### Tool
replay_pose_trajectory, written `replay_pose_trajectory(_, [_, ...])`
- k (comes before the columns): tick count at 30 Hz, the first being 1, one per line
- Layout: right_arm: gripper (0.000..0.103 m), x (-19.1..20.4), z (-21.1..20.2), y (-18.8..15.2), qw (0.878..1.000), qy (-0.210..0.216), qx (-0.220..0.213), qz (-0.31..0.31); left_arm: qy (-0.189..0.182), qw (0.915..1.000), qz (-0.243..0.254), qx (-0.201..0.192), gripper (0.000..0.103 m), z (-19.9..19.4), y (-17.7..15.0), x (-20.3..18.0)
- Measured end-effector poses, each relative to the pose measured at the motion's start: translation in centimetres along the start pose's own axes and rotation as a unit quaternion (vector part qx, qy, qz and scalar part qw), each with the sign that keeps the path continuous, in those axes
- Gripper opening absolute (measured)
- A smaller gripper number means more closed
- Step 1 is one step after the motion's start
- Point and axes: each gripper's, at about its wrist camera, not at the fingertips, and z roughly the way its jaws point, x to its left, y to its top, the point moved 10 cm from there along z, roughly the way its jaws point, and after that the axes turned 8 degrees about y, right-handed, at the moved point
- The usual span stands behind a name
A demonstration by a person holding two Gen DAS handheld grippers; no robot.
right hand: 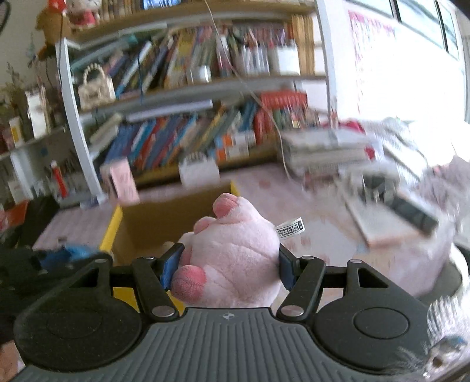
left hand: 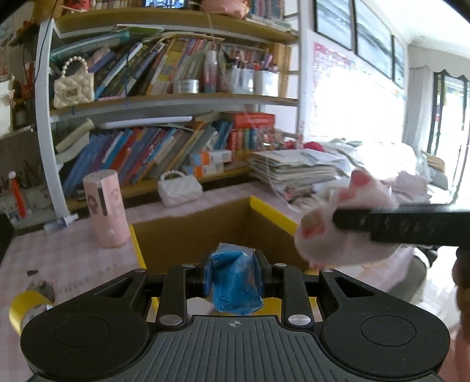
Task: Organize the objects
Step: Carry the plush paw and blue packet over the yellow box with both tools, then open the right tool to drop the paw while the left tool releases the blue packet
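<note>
Straight ahead a wooden bookshelf (left hand: 176,100) rises behind the table (left hand: 73,258), its shelves crammed with leaning books, and the table wears a pale pink checked cloth. To the right, a window (left hand: 352,97) floods the room with white daylight, washing out the wall beside it, with dark framed pictures (left hand: 355,23) hung above. At the far right a doorway (left hand: 449,117) opens under a scalloped valance.

Box (left hand: 217,235) on table (left hand: 73,252); cylinder (left hand: 105,208) left of box, bookshelf (left hand: 176,100) behind.
</note>
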Motion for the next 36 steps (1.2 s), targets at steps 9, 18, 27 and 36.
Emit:
replay_pose_trajectory(9, [0.062, -0.3, 7.3, 2.7, 0.997, 0.058, 0.010, -0.039, 0.051, 0.9976, 0.019, 0.042, 0.026, 6.3, -0.6, -0.1])
replay_pose_trajectory(18, [0.063, 1.7, 14.4, -0.3, 0.988, 0.110, 0.093, -0.057, 0.065, 0.9903, -0.002, 0.123, 0.026, 9.7, -4.5, 0.3])
replay_pose_trajectory(27, [0.066, 2.4, 18.7, -2.7, 0.978, 0.116, 0.163, -0.051, 0.073, 0.9885, -0.015, 0.132, 0.036, 10.1, -4.7, 0.9])
replay_pose_trajectory(36, [0.090, 2.1, 17.6, -1.7, 0.982, 0.120, 0.146, -0.001, 0.085, 0.9932, 0.001, 0.079, 0.085, 7.1, -3.2, 0.9])
